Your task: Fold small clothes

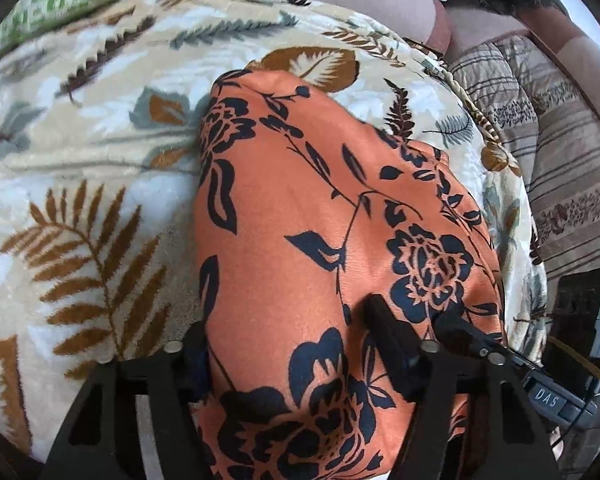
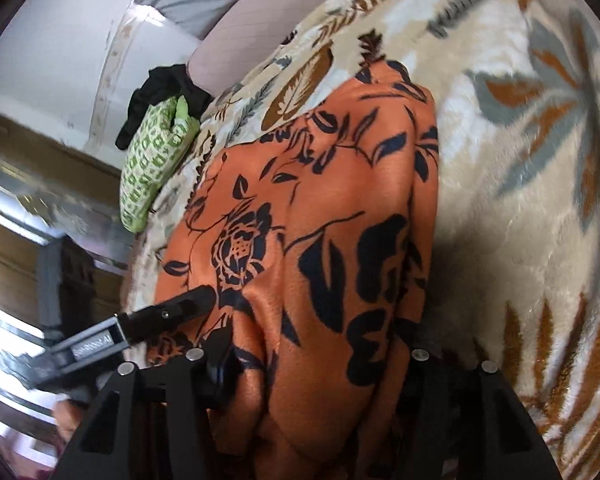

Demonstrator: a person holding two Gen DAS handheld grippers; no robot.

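An orange garment with a dark blue flower print (image 1: 320,216) lies in a folded bundle on a cream leaf-patterned blanket (image 1: 80,168). My left gripper (image 1: 284,320) reaches over its near end with fingers spread; the right finger (image 1: 384,320) rests on the cloth, the left finger (image 1: 196,344) at its left edge. In the right wrist view the same garment (image 2: 332,200) fills the middle, and my right gripper (image 2: 320,360) straddles its near end, fingers mostly hidden by cloth. The other gripper's finger (image 2: 180,308) touches the garment's left edge there.
A green patterned cloth (image 2: 156,160) and a black garment (image 2: 164,88) lie at the blanket's far edge. A striped brown quilt (image 1: 560,152) lies to the right of the blanket. The blanket (image 2: 520,180) stretches wide to the right.
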